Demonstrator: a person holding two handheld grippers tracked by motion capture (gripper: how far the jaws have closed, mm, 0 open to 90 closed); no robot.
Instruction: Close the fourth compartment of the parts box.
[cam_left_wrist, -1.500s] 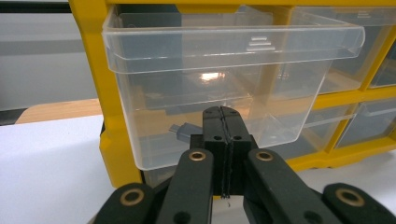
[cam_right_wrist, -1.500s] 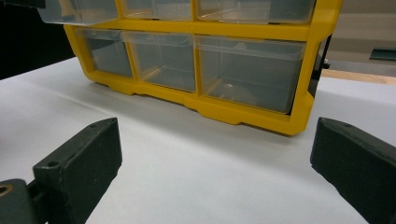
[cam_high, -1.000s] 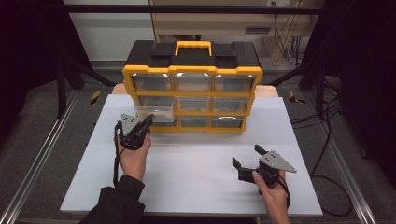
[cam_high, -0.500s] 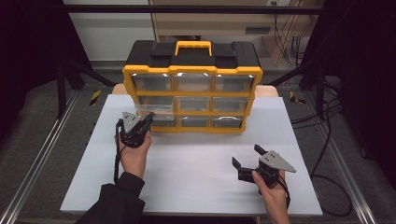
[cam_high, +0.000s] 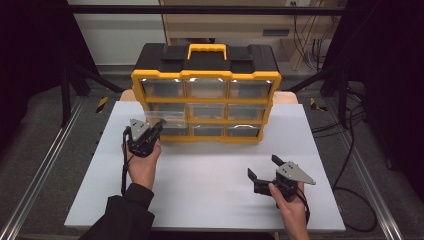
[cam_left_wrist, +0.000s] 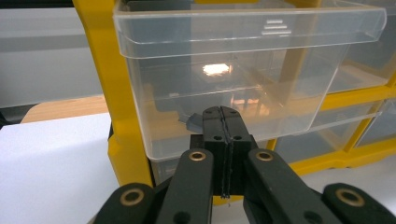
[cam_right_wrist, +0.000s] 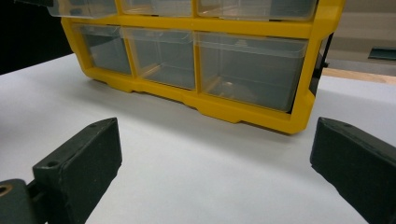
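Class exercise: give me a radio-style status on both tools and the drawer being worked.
Left tool shut, at the pulled-out clear drawer. Right tool open, holding nothing. Nothing in the way.

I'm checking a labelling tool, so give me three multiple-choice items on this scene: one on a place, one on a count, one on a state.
1. Which drawer of the organiser sticks out? A top middle; B middle-row left; C bottom right.
2. How many clear drawers does its front hold? A six; B nine; C twelve.
3. How do the right tongs stand? A open, nothing between; B shut on a drawer; C shut on a cable.

B: the middle-row left drawer juts past the yellow frame.
B: there are three rows of three.
A: bare table lies between the jaws.
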